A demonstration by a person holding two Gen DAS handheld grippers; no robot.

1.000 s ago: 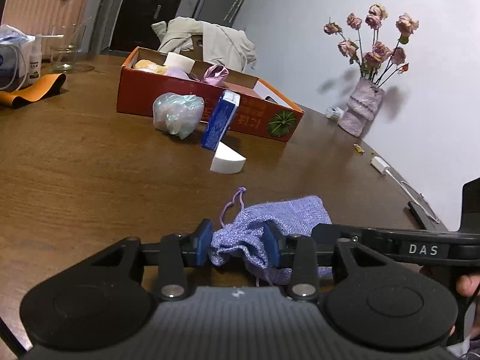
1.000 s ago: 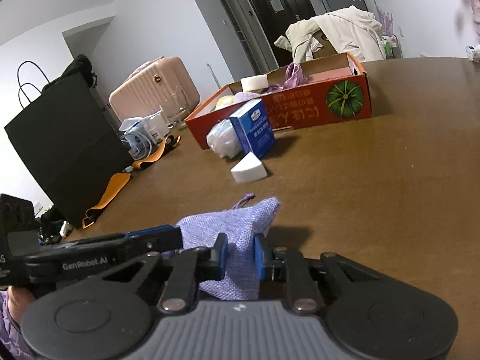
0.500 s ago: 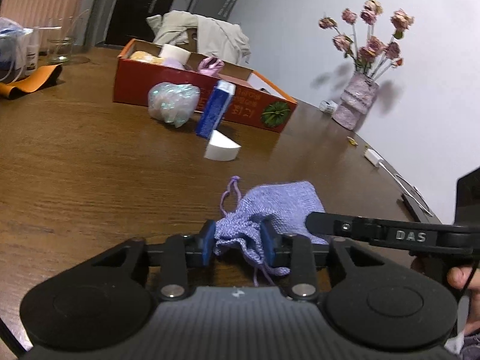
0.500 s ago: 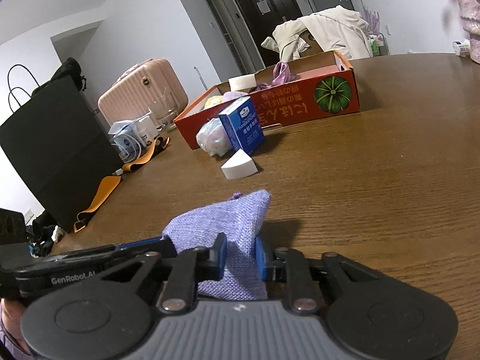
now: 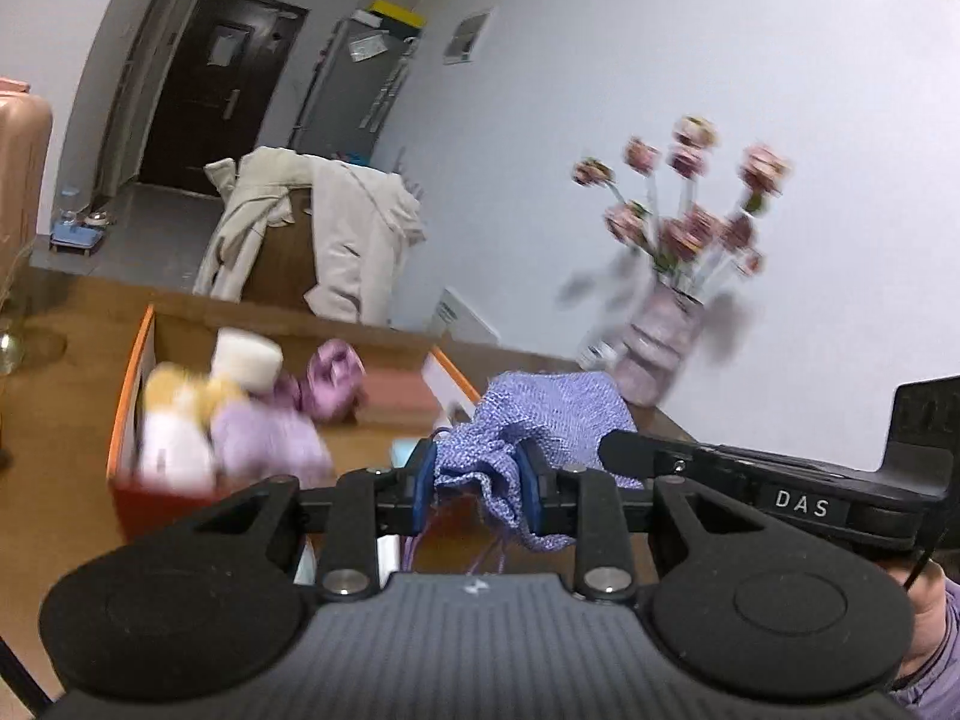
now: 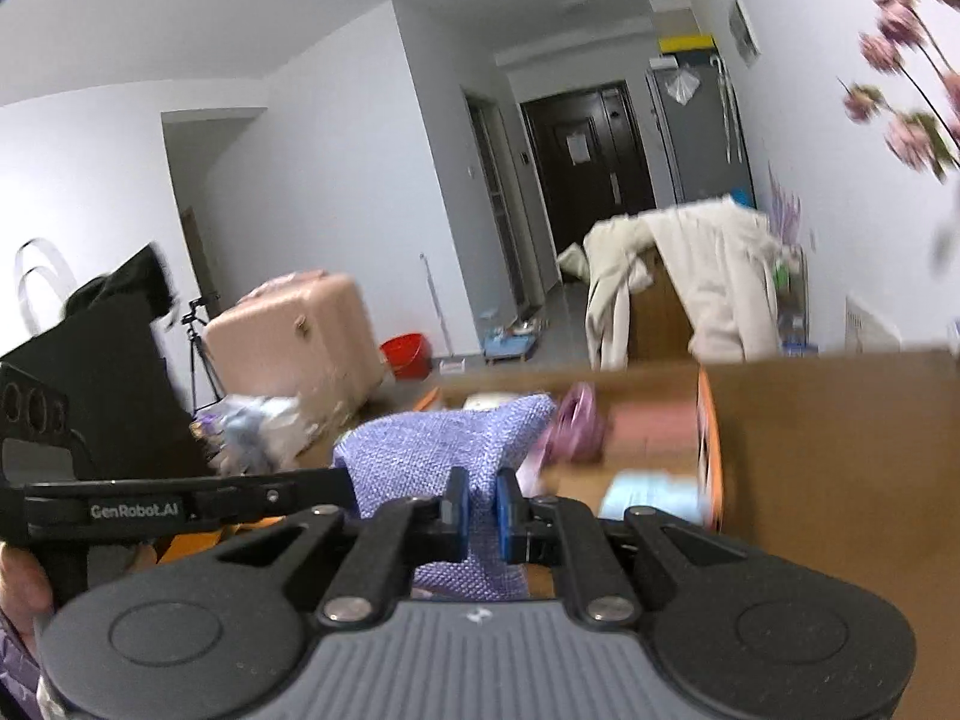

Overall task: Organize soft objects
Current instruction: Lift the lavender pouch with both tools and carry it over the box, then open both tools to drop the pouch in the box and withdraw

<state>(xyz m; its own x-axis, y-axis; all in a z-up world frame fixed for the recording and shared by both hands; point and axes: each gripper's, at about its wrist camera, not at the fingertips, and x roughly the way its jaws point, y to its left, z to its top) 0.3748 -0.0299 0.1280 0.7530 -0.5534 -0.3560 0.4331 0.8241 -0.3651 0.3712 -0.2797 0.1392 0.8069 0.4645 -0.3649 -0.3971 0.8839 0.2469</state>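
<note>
A purple knitted drawstring pouch [image 5: 543,414] hangs in the air, held at both ends. My left gripper [image 5: 477,483] is shut on its gathered drawstring end; loose strings dangle below. My right gripper [image 6: 480,510] is shut on the pouch's [image 6: 444,450] other corner. The open orange cardboard box [image 5: 129,396] lies just beyond and below the pouch, holding a white block [image 5: 246,357], a pink satin pouch [image 5: 333,375], a yellow soft thing [image 5: 174,390] and a lilac cloth [image 5: 264,438]. In the right wrist view the box [image 6: 708,438] shows the pink pouch [image 6: 573,420] inside.
A vase of dried pink roses [image 5: 666,336] stands on the wooden table [image 5: 54,480] at the right, near the wall. A chair draped with a beige coat [image 5: 342,240] is behind the table. A pink suitcase [image 6: 294,336] and a black bag [image 6: 102,372] stand at the left.
Both grippers have lifted the purple pouch off the table and carried it forward to the orange box, which is now close below. The right jaws have pinched tighter on the cloth.
</note>
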